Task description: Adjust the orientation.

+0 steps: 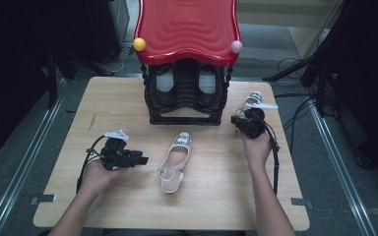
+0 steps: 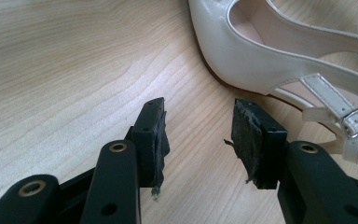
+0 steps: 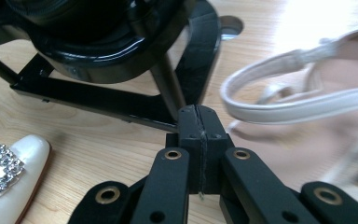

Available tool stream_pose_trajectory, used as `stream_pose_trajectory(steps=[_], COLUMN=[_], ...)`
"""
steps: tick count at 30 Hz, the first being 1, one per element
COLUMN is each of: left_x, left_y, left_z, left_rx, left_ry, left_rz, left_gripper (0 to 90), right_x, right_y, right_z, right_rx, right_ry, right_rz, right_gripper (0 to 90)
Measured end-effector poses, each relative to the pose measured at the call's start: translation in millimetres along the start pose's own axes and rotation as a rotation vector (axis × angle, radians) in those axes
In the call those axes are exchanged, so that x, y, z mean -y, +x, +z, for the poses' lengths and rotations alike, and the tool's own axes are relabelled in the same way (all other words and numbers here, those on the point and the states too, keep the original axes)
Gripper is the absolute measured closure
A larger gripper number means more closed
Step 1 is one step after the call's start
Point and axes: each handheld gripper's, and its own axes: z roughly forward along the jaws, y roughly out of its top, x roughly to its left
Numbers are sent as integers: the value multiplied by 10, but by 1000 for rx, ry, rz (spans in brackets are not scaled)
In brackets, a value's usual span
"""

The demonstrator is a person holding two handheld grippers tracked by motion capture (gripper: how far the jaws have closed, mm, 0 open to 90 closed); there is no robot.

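A white slingback shoe (image 1: pixel 176 161) with a crystal buckle lies in the middle of the wooden table (image 1: pixel 128 98), toe toward the rack. My left gripper (image 1: pixel 144 160) rests just left of it, pointing at its side. In the left gripper view that gripper (image 2: pixel 198 116) is open with nothing between its pads, and the shoe (image 2: pixel 242 51) lies close ahead on the right. A second white shoe (image 1: pixel 252 100) lies at the back right. My right gripper (image 1: pixel 236 120) is beside it, shut (image 3: pixel 198 112) on nothing, with that shoe's straps (image 3: pixel 298 105) blurred to its right.
A black shoe rack (image 1: pixel 184 96) with a red wavy top (image 1: pixel 187 27) stands at the back centre; two shoes sit inside it. Its black base (image 3: pixel 121 70) is close ahead of my right gripper. The buckled toe (image 3: pixel 7 179) shows at lower left there.
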Motion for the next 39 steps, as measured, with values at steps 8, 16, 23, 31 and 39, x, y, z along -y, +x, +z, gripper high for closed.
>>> stream_pose_trajectory(steps=[8,16,23,31,39], left_x=[62,77,46,25,-32], left_y=[7,11,29,51,76], left_z=[-32,-44,-19,18,46], left_rx=[-15,-14,-16,-13,8], left_ry=[0,-1,-2,-26,-21], left_rz=[-9,-11,-12,14,19], left_gripper=[549,543,536,535,542], right_x=[11,7,28,71,128], right_y=[-76,-94,-116,-173,-272], right_z=[116,119,76,-1,-106], right_rx=[-6,-9,-6,-5,-14], right_ry=[6,8,14,15,15], right_rz=[22,22,21,25,42], right_gripper=[900,900,900,900,900])
